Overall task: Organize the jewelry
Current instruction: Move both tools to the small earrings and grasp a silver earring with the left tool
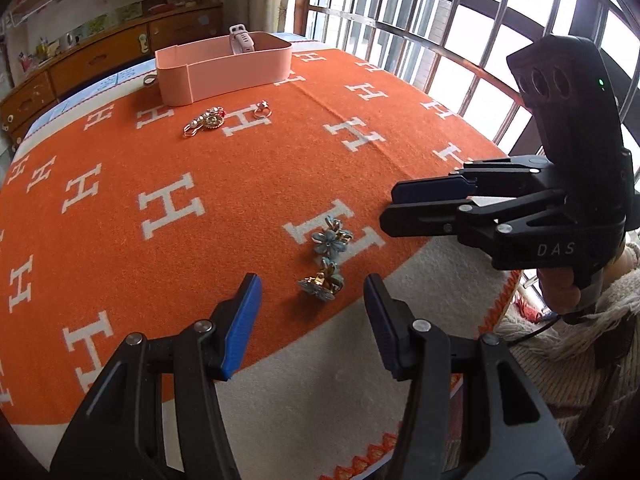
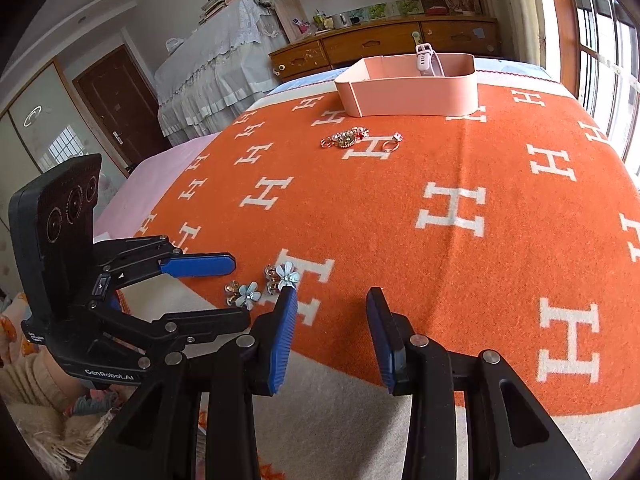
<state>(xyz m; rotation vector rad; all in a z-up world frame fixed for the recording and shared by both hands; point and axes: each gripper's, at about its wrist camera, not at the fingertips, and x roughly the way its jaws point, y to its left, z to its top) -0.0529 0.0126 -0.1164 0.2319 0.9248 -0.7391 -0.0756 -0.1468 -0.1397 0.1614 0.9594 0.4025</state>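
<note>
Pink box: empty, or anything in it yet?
Not empty: a pale pink watch stands inside the pink box, its strap poking above the rim. Whether anything else is in it, cannot tell; the walls hide the floor.

An orange blanket [image 1: 248, 168] patterned with white H letters is spreading out beneath and ahead of the fingers, its cream border [image 1: 320, 392] lying right under them. Beyond the fingertips, at the far end of the room, a wooden dresser [image 2: 384, 46] with drawers is standing against the wall, small bottles and cups sitting on top. A barred window [image 1: 440, 12] is letting daylight in to the right of the fingers. Off to the left of the fingers in the right wrist view, a white lace cover [image 2: 216, 64] is draping over furniture, and a dark brown door [image 2: 120, 100] is standing shut.
</note>
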